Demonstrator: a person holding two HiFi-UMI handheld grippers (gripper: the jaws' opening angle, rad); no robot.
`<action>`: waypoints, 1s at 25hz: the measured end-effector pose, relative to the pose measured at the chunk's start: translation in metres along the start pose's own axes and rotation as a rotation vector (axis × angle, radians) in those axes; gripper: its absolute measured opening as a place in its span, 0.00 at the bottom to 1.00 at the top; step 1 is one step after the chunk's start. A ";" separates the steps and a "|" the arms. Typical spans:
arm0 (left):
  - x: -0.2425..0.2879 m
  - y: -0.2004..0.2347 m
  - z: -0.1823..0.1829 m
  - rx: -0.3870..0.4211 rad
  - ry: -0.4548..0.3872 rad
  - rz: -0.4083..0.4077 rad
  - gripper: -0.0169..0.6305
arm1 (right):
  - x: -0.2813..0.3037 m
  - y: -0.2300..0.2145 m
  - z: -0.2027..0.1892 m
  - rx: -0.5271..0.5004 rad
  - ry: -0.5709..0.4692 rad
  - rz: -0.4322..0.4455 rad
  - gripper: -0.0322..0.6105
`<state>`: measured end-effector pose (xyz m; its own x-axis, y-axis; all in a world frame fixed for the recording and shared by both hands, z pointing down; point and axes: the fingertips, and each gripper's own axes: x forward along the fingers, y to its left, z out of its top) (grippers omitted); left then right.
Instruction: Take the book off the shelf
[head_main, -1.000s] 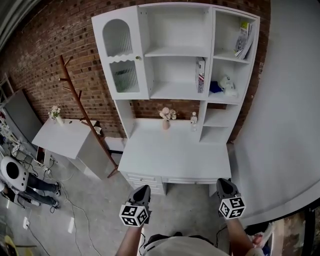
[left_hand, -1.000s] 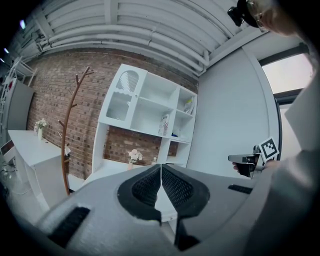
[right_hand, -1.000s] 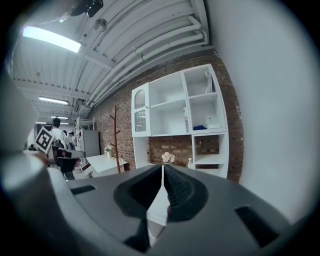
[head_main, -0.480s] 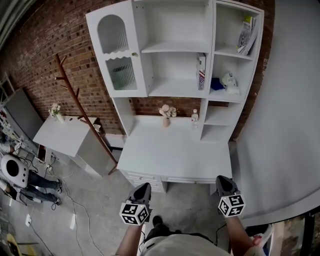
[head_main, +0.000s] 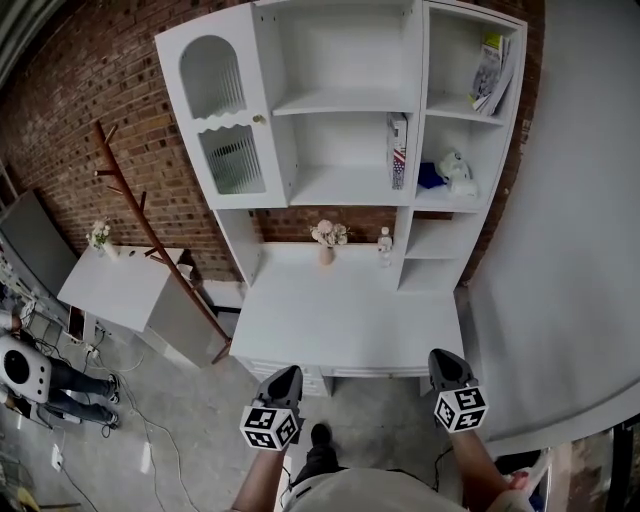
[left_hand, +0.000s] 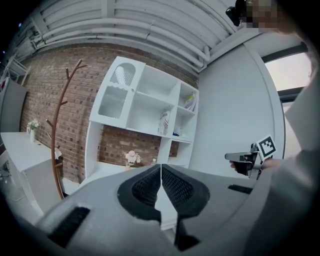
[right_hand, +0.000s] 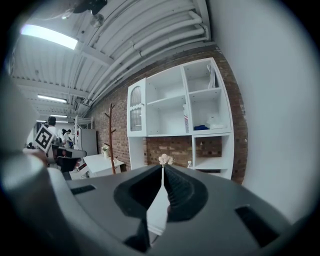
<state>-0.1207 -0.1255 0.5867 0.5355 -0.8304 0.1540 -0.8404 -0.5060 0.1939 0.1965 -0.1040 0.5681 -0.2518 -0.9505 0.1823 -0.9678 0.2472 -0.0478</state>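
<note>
A white shelf unit (head_main: 345, 100) stands over a white desk (head_main: 350, 320) against the brick wall. A book (head_main: 397, 150) with a white, red and blue cover stands upright at the right end of the middle shelf; it also shows as the book (left_hand: 163, 122) and the book (right_hand: 185, 117) in the two gripper views. More books (head_main: 488, 75) lean in the top right compartment. My left gripper (head_main: 287, 377) and right gripper (head_main: 441, 360) hang in front of the desk, well short of the shelves. Both are shut with nothing between the jaws, as seen at the left gripper (left_hand: 160, 172) and the right gripper (right_hand: 163, 172).
A flower vase (head_main: 325, 238) and a small bottle (head_main: 384, 245) stand at the back of the desk. A blue item and a white soft toy (head_main: 452, 168) fill the compartment right of the book. A wooden coat stand (head_main: 150, 235) and a side table (head_main: 115, 285) are left; a white wall (head_main: 570, 250) is right.
The shelf unit and desk have grown larger and shifted in the head view as the person steps closer. Both grippers keep their place in the view and stay shut.
</note>
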 end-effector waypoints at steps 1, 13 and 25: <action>0.005 0.004 0.003 0.002 -0.001 -0.005 0.07 | 0.005 0.001 0.004 -0.003 -0.004 -0.004 0.10; 0.068 0.063 0.034 0.004 -0.004 -0.072 0.07 | 0.072 0.009 0.033 -0.013 -0.017 -0.063 0.10; 0.130 0.128 0.064 0.021 0.002 -0.174 0.07 | 0.140 0.025 0.063 -0.018 -0.046 -0.147 0.10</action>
<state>-0.1638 -0.3128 0.5691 0.6731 -0.7293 0.1223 -0.7367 -0.6468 0.1973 0.1374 -0.2425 0.5305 -0.1071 -0.9843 0.1404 -0.9942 0.1074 -0.0057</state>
